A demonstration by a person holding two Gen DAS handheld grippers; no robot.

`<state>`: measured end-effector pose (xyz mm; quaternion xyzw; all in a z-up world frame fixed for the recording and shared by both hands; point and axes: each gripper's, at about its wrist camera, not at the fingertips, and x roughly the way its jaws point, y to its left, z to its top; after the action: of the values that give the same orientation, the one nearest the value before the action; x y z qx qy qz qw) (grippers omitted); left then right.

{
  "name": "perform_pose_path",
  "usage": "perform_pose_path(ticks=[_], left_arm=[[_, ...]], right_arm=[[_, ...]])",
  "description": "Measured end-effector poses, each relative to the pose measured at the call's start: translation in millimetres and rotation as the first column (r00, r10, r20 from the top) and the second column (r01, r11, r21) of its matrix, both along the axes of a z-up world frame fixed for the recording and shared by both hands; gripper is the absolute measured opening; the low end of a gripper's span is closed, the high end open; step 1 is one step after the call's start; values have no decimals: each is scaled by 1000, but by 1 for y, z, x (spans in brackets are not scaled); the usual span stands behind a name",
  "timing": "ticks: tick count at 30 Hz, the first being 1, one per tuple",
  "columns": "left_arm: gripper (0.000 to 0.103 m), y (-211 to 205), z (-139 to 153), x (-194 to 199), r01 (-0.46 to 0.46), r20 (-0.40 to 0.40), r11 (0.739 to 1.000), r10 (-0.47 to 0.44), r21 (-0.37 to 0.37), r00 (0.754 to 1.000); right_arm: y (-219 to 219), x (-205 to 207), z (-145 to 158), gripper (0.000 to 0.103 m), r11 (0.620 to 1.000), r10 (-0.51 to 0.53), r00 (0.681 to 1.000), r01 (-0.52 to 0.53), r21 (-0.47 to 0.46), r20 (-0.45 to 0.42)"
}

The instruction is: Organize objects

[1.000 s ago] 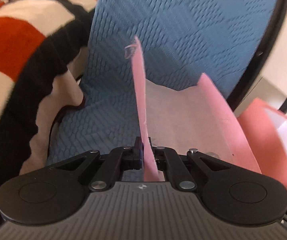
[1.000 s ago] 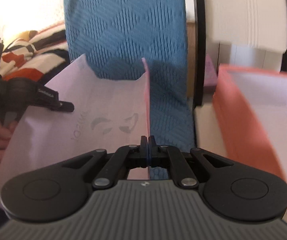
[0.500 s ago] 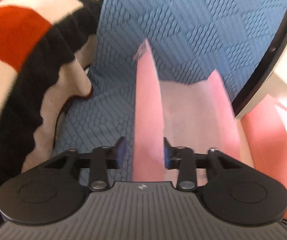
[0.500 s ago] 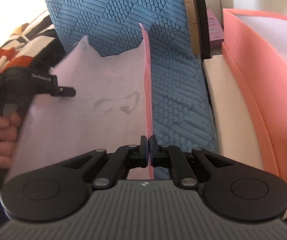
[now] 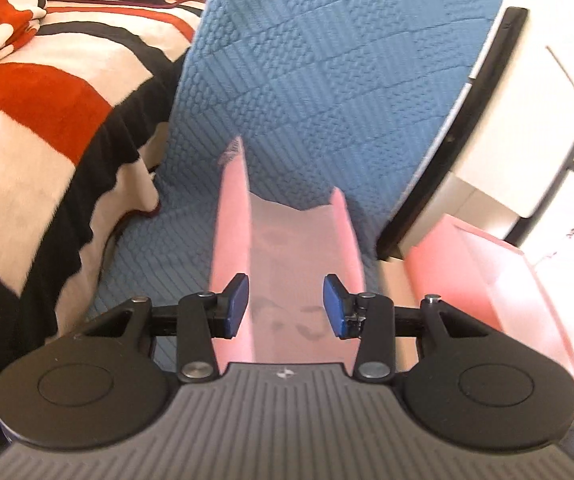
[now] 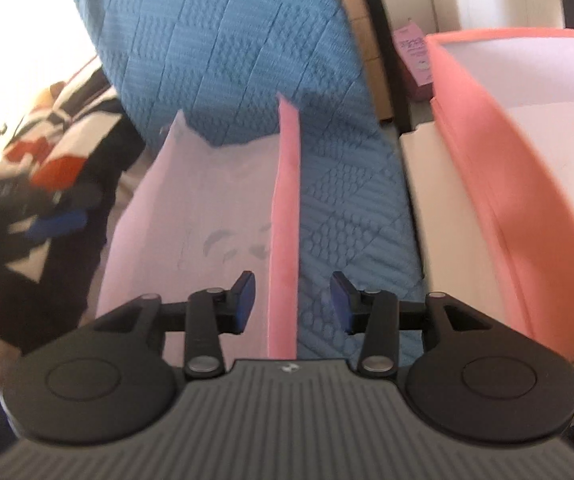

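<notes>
Pink paper bag (image 5: 287, 264) lies flat on the blue mat (image 5: 327, 92), long axis toward 12 o'clock. We see it between the left gripper (image 5: 286, 307) fingers, parted and clear of it; the right gripper (image 6: 293, 303) fingers are opening astride its right fold, so the left is nearer.

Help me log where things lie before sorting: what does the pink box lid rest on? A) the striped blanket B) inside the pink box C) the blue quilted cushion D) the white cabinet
C: the pink box lid lies on the blue quilted cushion, its side flaps turned up, with the striped blanket to one side and the pink box to the other.
</notes>
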<state>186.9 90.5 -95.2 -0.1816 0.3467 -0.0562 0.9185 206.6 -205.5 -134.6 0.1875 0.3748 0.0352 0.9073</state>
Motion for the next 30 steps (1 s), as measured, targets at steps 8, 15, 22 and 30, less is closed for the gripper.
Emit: perform_pose_path(ticks=[8,15,22,30], left_arm=[[47,-45,1,-32,121,2,991,-122,-63,993],[45,-84,-38,-25,204,-88,972,-215,-117,973],[27,-92,-85,-2,191,-187,971,-217,-145,958],[19,-73,-115,10,111,-266,974,-162,-198,950]], right_arm=[[-31,6,38,45,997,-42,998,38,62,55],[-42,31,30,39,990,11,999,-18,143,46],[-24,57,12,23,981,121,992,-123,148,22],[-1,105,-21,20,978,187,979,-178,111,-82]])
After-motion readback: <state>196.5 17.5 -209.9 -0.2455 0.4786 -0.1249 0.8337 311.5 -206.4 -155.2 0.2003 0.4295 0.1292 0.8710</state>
